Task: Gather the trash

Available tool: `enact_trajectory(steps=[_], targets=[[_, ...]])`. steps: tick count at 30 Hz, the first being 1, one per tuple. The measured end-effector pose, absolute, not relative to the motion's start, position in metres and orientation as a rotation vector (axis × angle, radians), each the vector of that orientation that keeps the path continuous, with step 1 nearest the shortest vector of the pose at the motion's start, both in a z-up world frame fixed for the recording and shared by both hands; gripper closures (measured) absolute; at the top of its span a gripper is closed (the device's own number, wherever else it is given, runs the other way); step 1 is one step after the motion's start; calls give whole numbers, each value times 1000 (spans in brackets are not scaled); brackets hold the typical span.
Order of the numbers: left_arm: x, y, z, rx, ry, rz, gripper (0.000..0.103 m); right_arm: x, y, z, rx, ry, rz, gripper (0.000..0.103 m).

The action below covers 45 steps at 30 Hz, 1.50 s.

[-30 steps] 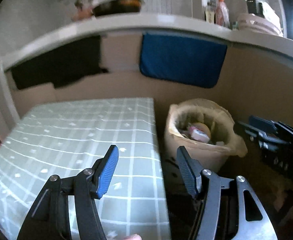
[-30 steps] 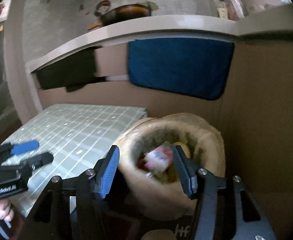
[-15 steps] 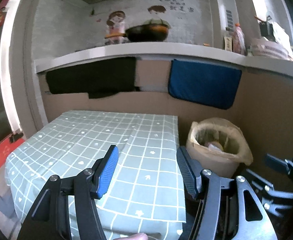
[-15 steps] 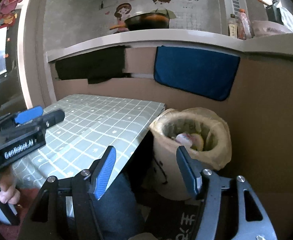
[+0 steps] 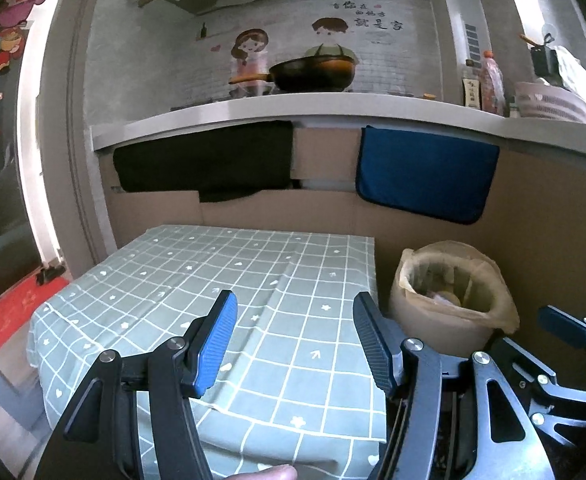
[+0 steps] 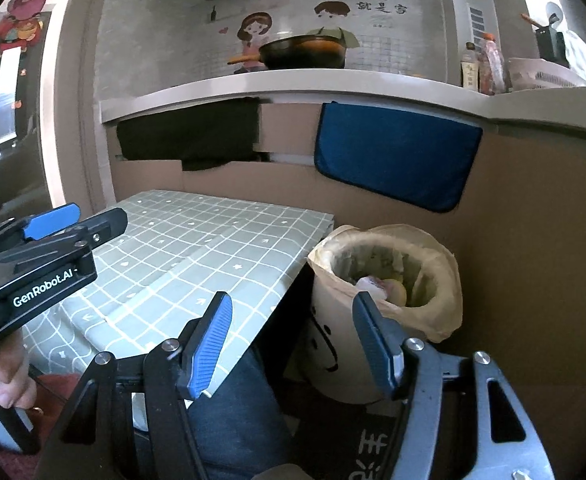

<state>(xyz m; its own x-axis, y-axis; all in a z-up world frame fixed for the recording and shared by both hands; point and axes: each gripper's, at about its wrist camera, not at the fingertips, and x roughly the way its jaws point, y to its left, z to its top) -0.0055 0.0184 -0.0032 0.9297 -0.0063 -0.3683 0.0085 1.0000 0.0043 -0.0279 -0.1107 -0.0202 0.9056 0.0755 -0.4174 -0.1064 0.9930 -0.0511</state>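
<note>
Nearest, the left gripper (image 5: 295, 340) hangs over the surface (image 5: 197, 280) with its jaws spread wide and nothing between them. Likewise the right gripper (image 6: 291, 346) has its jaws apart and empty, held off the surface's right edge, facing the bin (image 6: 377, 344). That bin stands upright on the floor just beside the surface, long axis vertical, mouth up. Its bag (image 6: 445, 280) folds over the rim, and the trash (image 6: 373, 284) lies inside. Behind, a blue cloth (image 6: 397, 152) hangs below a shelf (image 6: 293, 80).

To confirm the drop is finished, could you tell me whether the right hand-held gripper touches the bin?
Apart: the right wrist view shows the open right hand-held gripper held short of the bin.
</note>
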Motion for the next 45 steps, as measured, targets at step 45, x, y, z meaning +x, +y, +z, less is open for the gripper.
enact_trajectory(steps=[45], targets=[[-11, 15, -1, 9, 366, -9, 42, -26, -110, -22, -66, 448, 110, 43]])
